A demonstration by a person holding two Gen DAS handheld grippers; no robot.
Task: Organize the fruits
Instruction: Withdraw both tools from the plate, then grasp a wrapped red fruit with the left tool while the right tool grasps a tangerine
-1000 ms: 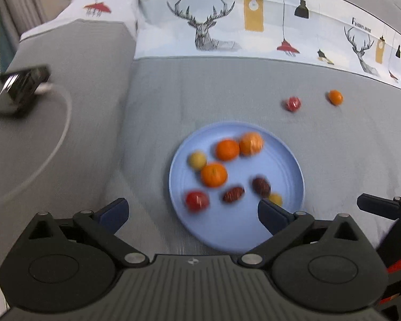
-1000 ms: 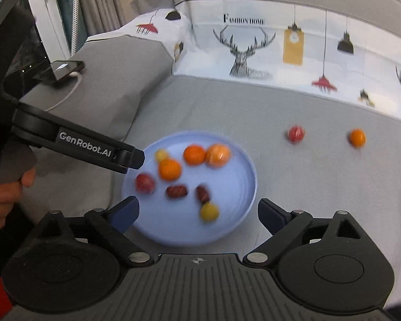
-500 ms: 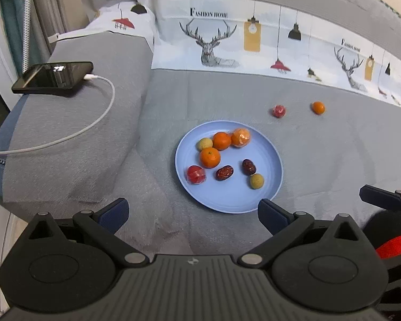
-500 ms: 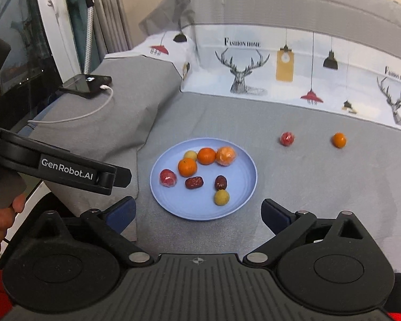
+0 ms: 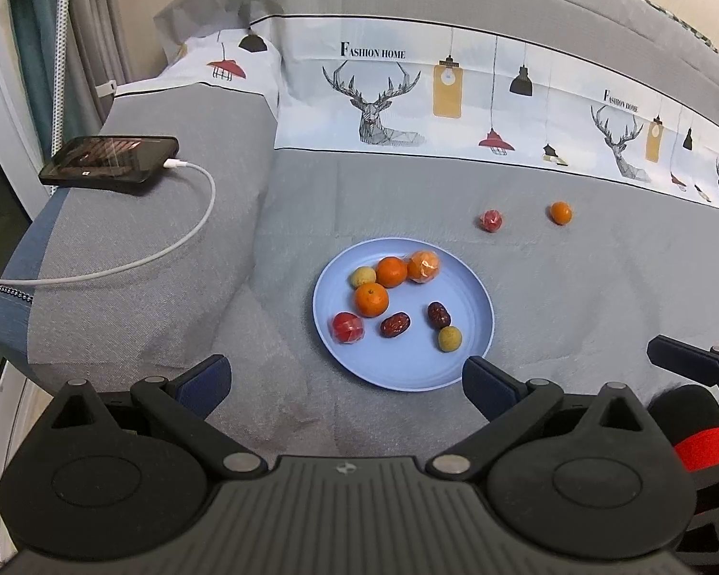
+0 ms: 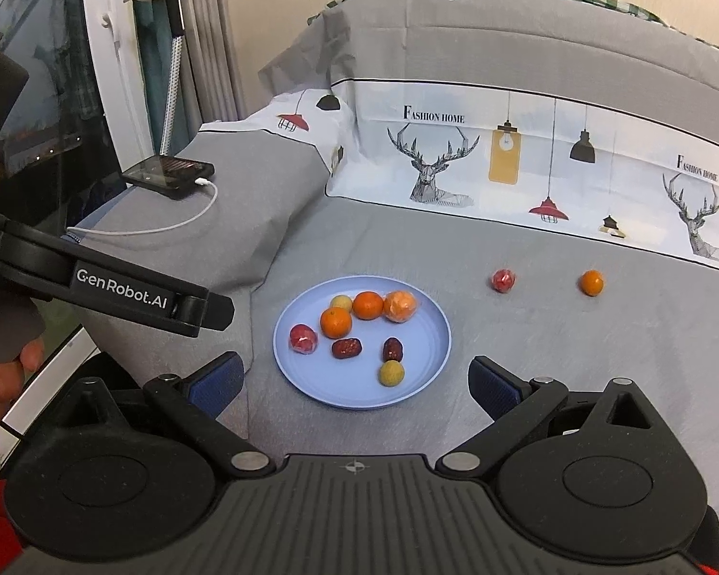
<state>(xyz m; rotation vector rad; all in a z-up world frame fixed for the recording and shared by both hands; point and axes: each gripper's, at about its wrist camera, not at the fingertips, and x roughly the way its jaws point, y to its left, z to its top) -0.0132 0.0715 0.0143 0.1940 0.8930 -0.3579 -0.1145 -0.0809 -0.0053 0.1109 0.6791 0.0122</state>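
Observation:
A light blue plate (image 5: pixel 474 282) (image 6: pixel 431 330) lies on the grey bedspread and holds several fruits: oranges, a wrapped orange, two dark dates, two yellow fruits and a wrapped red one. Beyond it on the cloth lie a wrapped red fruit (image 5: pixel 491 220) (image 6: pixel 503 281) and a small orange (image 5: pixel 561 212) (image 6: pixel 591 282), apart from each other. My left gripper (image 5: pixel 347 378) and right gripper (image 6: pixel 354 381) both hover open and empty, short of the plate's near rim.
A phone (image 5: pixel 110 163) (image 6: pixel 170 172) on a white charging cable (image 5: pixel 187 239) rests on the grey pillow at left. A printed pillow (image 5: pixel 455 96) lies across the back. The left gripper's body (image 6: pixel 120 287) and a hand (image 6: pixel 0 383) fill the left of the right wrist view.
Both grippers have pulled back and risen away from the plate, which now looks smaller and farther. The fruits have not moved. Both stay open.

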